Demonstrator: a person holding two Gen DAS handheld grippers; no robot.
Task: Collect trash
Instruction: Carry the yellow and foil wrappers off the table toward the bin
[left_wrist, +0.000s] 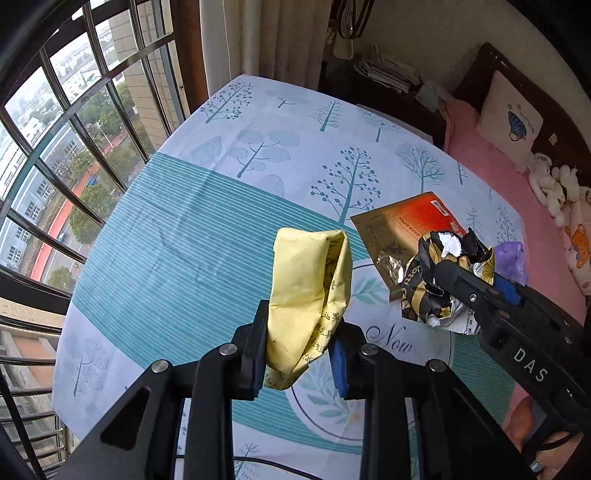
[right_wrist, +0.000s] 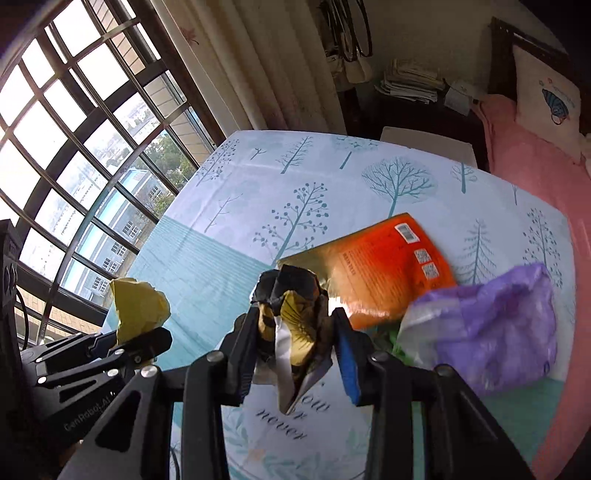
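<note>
Above the tablecloth (left_wrist: 177, 229), the left gripper (left_wrist: 299, 354) clamps a yellow wrapper (left_wrist: 306, 288); the right gripper (right_wrist: 295, 350) clamps a crumpled black-gold wrapper (right_wrist: 291, 314). A purple bag (right_wrist: 498, 325) lies just right. Keep both clenched until over the bag.

The left gripper (left_wrist: 301, 354) sits lower centre with fingers (left_wrist: 255, 350) clamped; the right gripper (right_wrist: 295, 343), lower centre, is likewise clamped.

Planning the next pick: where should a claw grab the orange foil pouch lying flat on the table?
Take the orange foil pouch by its crinkled gold end, nearest the camera, coming in low from the near side. It lies flat on the tablecloth; that wrinkled edge looks slightly lifted. The purple bag crowds its right.
</note>
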